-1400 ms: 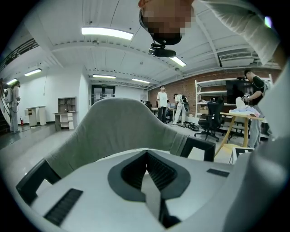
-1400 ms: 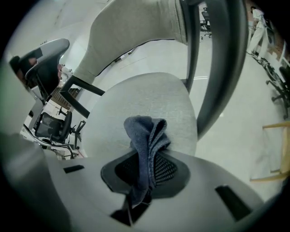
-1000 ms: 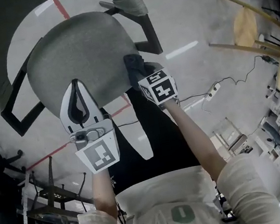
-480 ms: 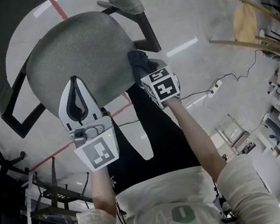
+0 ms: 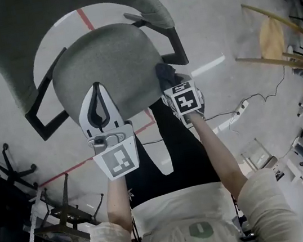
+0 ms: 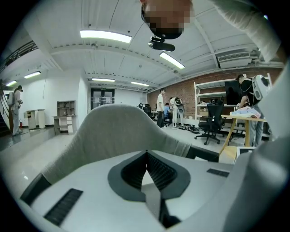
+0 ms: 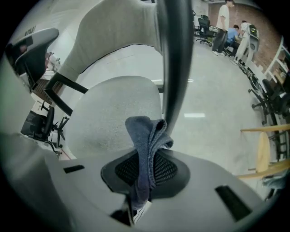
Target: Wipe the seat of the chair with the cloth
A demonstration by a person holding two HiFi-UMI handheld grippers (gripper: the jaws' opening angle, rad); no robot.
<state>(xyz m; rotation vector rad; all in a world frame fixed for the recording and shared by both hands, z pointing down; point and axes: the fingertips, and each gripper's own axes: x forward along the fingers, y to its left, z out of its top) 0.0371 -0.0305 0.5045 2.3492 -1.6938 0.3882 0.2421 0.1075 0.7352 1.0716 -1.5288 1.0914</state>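
The grey upholstered chair seat (image 5: 108,62) lies below me, its curved backrest (image 5: 28,29) beyond it. My left gripper (image 5: 96,87) is shut and empty, hovering over the front of the seat; in the left gripper view its closed jaws (image 6: 146,153) point at the backrest (image 6: 113,131). My right gripper (image 5: 170,86) is shut on a dark blue-grey cloth (image 5: 165,74) at the seat's right edge, next to the black armrest frame (image 5: 176,45). The right gripper view has the folded cloth (image 7: 147,140) standing up out of the jaws, with the seat (image 7: 108,113) just beyond.
A wooden chair (image 5: 269,30) stands at the right. A red tape line (image 5: 85,20) crosses the concrete floor, and a power strip with cable (image 5: 242,106) lies near my right arm. Black chair bases (image 5: 10,163) sit at the left. People and an office chair (image 6: 212,123) are far off.
The right gripper has carried the cloth rightward to the seat's right edge. The left gripper stays over the seat front. My view has shifted, so more of the backrest shows.
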